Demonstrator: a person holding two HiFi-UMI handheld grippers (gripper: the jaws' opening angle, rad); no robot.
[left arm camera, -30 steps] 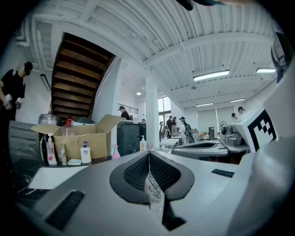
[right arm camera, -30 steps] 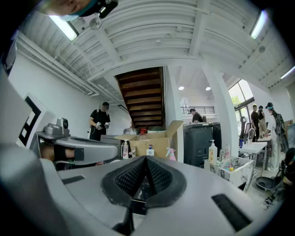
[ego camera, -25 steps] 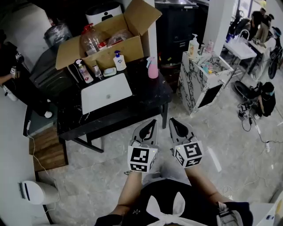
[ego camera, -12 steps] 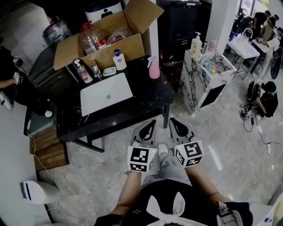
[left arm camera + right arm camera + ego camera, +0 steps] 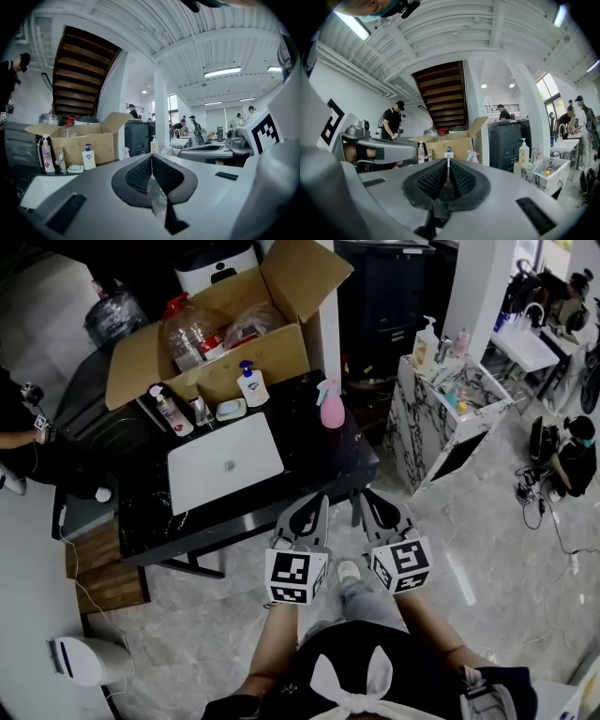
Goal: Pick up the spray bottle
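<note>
A pink spray bottle [image 5: 332, 406] with a pale teal trigger stands near the right edge of the black table [image 5: 319, 460]; it also shows small in the left gripper view [image 5: 126, 153] and the right gripper view [image 5: 472, 156]. My left gripper [image 5: 309, 507] and right gripper [image 5: 373, 501] hover side by side over the floor just short of the table's front edge, both pointing toward it. Each is shut with nothing between its jaws. The bottle is well beyond both.
An open cardboard box [image 5: 216, 343] with plastic jugs sits at the table's back. A white sink basin [image 5: 225, 460], a blue-pump soap bottle [image 5: 250, 386] and other bottles [image 5: 165, 412] stand on the table. A marble-patterned cabinet [image 5: 448, 423] is to the right. A person [image 5: 572, 448] crouches far right.
Both grippers and the head camera have moved forward toward the table; the table and bottle now sit closer and lower in the head view. Jaws stay shut.
</note>
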